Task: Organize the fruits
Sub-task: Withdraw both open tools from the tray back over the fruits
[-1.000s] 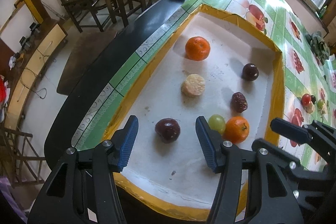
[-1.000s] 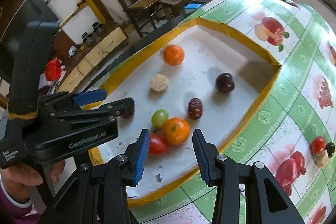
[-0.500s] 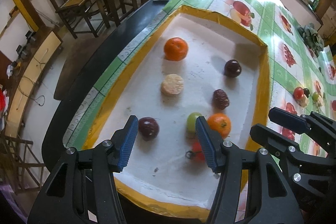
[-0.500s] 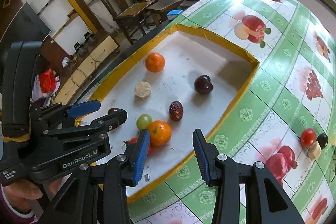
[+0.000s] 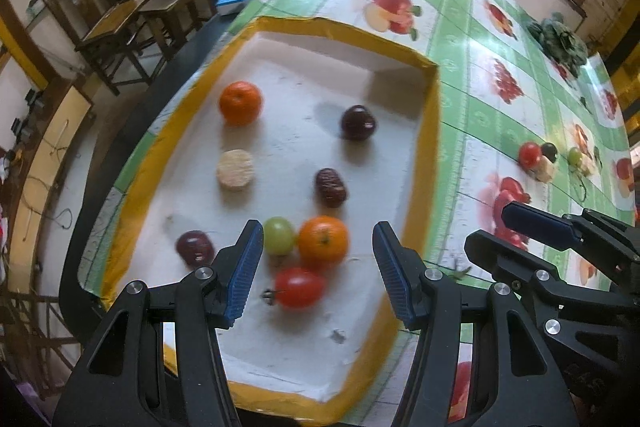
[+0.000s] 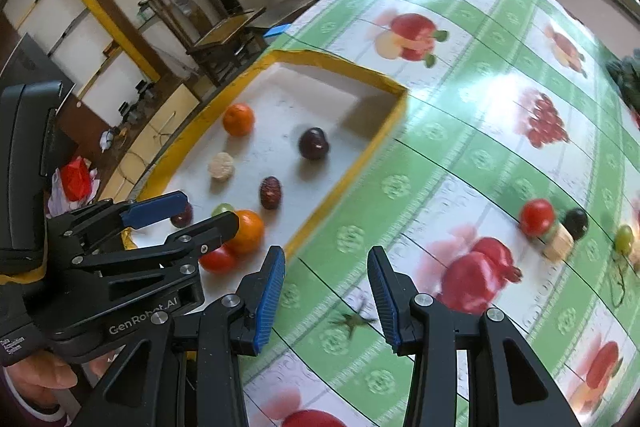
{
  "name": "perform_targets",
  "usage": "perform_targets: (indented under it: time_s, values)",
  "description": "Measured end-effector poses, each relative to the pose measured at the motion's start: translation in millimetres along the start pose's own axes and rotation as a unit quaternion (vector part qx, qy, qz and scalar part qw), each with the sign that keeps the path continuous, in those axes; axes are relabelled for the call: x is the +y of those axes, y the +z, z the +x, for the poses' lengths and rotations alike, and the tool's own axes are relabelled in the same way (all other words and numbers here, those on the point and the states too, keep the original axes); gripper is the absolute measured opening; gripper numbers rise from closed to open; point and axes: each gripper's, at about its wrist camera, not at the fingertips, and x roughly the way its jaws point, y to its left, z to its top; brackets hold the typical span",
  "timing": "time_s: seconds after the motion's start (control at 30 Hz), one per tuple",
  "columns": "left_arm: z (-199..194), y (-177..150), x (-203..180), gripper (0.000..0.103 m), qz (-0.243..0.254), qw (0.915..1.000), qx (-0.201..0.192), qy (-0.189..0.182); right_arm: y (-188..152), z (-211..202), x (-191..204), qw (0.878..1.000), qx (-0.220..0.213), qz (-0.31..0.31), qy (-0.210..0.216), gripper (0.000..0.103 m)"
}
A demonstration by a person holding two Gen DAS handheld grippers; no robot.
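Observation:
A white tray with a yellow rim point(image 5: 430, 131) holds two oranges point(image 5: 323, 242) point(image 5: 240, 103), a green grape point(image 5: 279, 235), a red tomato point(image 5: 299, 287), two dark plums point(image 5: 358, 123) point(image 5: 195, 247), a date point(image 5: 330, 187) and a pale round slice point(image 5: 235, 169). My left gripper point(image 5: 318, 267) is open and empty above the tray's near end. My right gripper point(image 6: 326, 291) is open and empty over the tablecloth, right of the tray point(image 6: 352, 167). Loose fruit lies to the right: a red tomato point(image 6: 537, 217), a dark fruit point(image 6: 575, 223), a pale chunk point(image 6: 558, 246) and a green grape point(image 6: 624, 238).
The table has a green and white fruit-print cloth point(image 6: 480, 155). A green stem piece point(image 6: 354, 321) lies on it between my right fingers. A dark leafy bunch point(image 5: 560, 41) sits far right. Wooden chairs and desks point(image 5: 132, 27) stand left of the table edge.
Both grippers have pulled back and swung right. A red tomato now lies in the tray by the near orange. My right gripper has moved off the tray over the cloth.

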Motion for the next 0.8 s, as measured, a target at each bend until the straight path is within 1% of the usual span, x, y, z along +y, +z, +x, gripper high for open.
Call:
perform_targets:
  time_s: [0.23,0.47,0.8]
  values:
    - [-1,2,-32,0.057,0.028,0.9995,0.000,-0.014,-10,-18,-23,1.000,-0.008,0.021,-0.015,0.042]
    - [4,1,-64,0.057,0.054,0.9982,0.007,-0.026,-29,-35,-58,0.998,-0.014,0.057,-0.032,0.042]
    - [11,-1,-108,0.057,0.092,0.9944,0.017,-0.049,-56,-59,-106,0.992,-0.023,0.111,-0.057,0.042]
